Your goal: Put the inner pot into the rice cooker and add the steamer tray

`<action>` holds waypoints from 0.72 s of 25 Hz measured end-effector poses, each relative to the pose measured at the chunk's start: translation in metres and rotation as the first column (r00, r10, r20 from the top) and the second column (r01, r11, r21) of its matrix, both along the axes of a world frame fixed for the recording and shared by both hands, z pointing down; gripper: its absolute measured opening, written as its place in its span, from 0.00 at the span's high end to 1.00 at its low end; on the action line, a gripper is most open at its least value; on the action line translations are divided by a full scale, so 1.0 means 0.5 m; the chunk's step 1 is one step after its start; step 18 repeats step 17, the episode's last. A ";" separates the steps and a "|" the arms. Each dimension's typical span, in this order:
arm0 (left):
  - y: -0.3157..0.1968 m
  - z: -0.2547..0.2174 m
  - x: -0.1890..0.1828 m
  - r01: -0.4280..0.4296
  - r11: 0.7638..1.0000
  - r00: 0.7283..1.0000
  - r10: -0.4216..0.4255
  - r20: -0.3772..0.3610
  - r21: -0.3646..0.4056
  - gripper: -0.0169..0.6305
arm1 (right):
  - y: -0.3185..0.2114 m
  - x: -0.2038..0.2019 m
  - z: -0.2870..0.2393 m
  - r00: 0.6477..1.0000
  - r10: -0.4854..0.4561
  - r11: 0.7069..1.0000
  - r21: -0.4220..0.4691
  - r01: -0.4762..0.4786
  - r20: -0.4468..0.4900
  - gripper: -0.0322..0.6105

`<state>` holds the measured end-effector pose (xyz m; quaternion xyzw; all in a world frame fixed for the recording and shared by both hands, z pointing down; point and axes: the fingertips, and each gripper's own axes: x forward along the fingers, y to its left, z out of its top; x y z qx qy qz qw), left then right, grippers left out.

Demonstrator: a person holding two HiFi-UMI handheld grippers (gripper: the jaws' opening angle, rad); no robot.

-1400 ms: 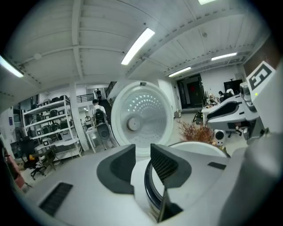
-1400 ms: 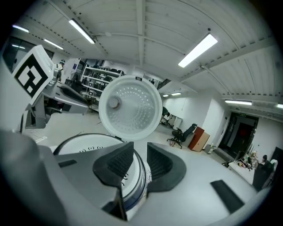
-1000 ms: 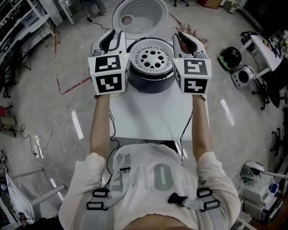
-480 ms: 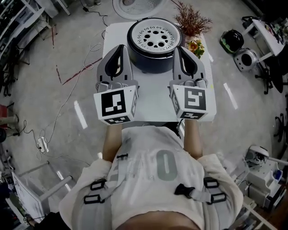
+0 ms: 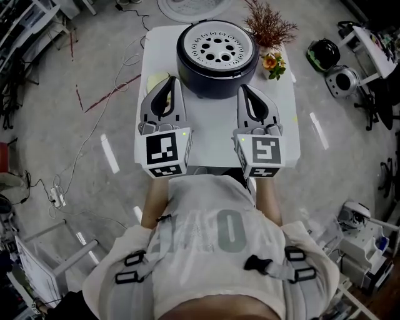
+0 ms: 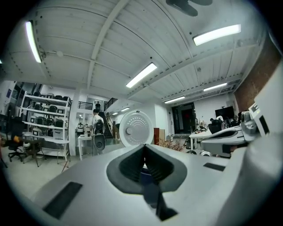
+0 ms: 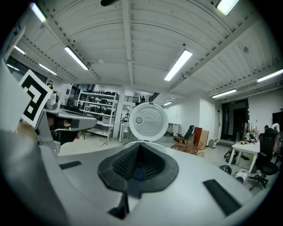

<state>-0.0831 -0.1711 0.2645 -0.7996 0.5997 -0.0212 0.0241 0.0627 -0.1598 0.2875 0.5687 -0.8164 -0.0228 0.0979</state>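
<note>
The dark rice cooker (image 5: 215, 69) stands at the far end of the white table (image 5: 212, 128), its round lid (image 5: 194, 6) swung open behind it. The white perforated steamer tray (image 5: 215, 45) sits in its top; the inner pot is hidden beneath. My left gripper (image 5: 172, 81) and right gripper (image 5: 244, 89) hover over the table's near half, just short of the cooker on either side. Both are shut and hold nothing. The left gripper view shows its pads (image 6: 143, 150) pressed together, with the lid (image 6: 135, 129) beyond. In the right gripper view the pads (image 7: 138, 149) also meet below the lid (image 7: 148, 122).
A dried plant (image 5: 269, 26) and small flowers (image 5: 273, 62) stand at the table's far right corner. A pale yellow object (image 5: 156, 80) lies by the left gripper. Two other cookers (image 5: 322, 78) sit on the floor at right. Cables run over the floor at left.
Both grippers drew back from the cooker's sides toward the person and sank lower. Their jaws closed with nothing between them. The tray stays on the cooker.
</note>
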 end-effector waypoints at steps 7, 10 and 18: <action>0.002 0.015 0.003 -0.006 1.000 1.000 0.006 0.000 -0.019 0.94 | 0.003 0.001 0.011 1.000 -0.010 1.000 -0.011 0.010 0.009 0.94; 0.004 0.021 0.003 -0.009 0.999 1.000 0.009 -0.005 -0.034 0.94 | 0.010 0.004 0.018 1.000 -0.005 1.000 -0.023 0.006 0.011 0.94; 0.009 0.030 0.019 -0.021 0.999 1.000 0.021 -0.007 -0.048 0.94 | 0.016 0.017 0.022 1.000 -0.007 1.000 -0.029 0.007 0.016 0.94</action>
